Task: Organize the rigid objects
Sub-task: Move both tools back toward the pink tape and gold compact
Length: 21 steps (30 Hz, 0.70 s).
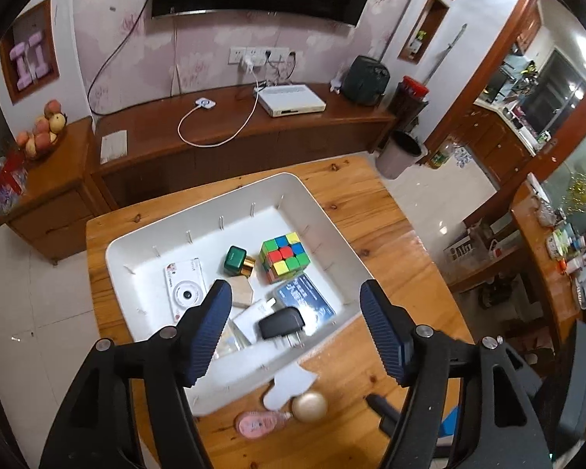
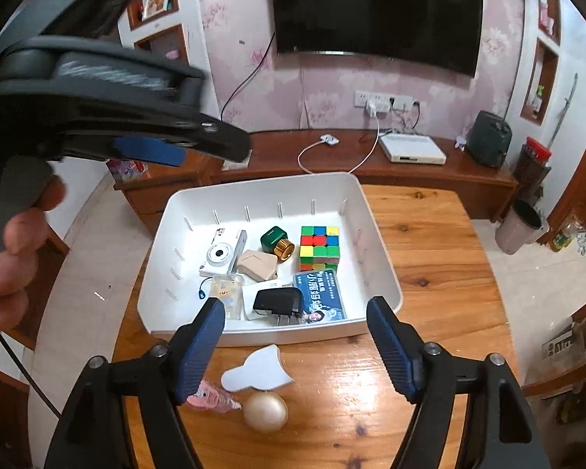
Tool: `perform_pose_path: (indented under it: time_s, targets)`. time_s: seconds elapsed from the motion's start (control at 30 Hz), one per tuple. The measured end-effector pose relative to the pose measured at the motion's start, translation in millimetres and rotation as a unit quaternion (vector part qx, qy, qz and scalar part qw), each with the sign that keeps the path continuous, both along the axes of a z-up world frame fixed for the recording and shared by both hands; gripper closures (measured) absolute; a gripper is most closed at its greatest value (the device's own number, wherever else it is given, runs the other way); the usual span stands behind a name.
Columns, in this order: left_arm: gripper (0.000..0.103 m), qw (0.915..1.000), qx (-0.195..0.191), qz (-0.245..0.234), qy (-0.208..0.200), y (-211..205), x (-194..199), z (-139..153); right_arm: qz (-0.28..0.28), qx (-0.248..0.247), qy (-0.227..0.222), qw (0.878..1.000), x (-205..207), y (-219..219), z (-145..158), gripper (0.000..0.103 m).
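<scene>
A white bin [image 2: 375, 230] stands on a wooden table [image 2: 429, 273]. It holds a colour cube [image 2: 319, 246], a white camera [image 2: 220, 252], a green bottle with a gold cap [image 2: 277, 243], a black charger [image 2: 278, 300], a blue card [image 2: 320, 297] and a beige piece [image 2: 257, 265]. In front of the bin lie a gold ball [image 2: 265, 411], a white scraper [image 2: 256, 369] and a pink item [image 2: 211, 394]. My right gripper [image 2: 296, 320] is open and empty above the bin's near wall. My left gripper [image 1: 296, 301] is open and empty above the bin [image 1: 324, 219]; it also shows in the right wrist view [image 2: 152, 150].
A wooden TV cabinet [image 2: 371, 164] with a white box [image 2: 412, 148] and cable runs behind the table under a wall TV. A grey waste bin [image 2: 521, 226] stands on the tiled floor at the right. A blue object [image 1: 449, 422] lies near the table's front edge.
</scene>
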<state>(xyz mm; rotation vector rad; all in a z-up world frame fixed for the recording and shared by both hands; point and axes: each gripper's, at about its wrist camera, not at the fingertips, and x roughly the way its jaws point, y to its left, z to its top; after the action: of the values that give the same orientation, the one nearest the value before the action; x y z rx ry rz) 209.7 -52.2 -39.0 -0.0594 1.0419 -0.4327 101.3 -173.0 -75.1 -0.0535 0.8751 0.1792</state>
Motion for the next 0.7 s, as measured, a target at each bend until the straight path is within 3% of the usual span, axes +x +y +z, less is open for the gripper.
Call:
perform_pose_path:
  time_s: [0.2, 0.33, 0.7]
  targets:
    - [0.03, 0.9999, -0.001, 0.003, -0.015, 19, -38, 5, 0.008, -0.006, -0.007, 1.0, -23, 2, 8, 0.026]
    - [0.029, 0.9995, 0.028, -0.001, -0.015, 28, -64, -11, 0.016, -0.012, 0.0, 1.0, -37, 3, -1, 0.024]
    - [0.029, 0.992, 0.116, -0.047, 0.019, 30, -125, -96, 0.095, -0.055, 0.078, 0.991, -62, 9, -86, 0.024]
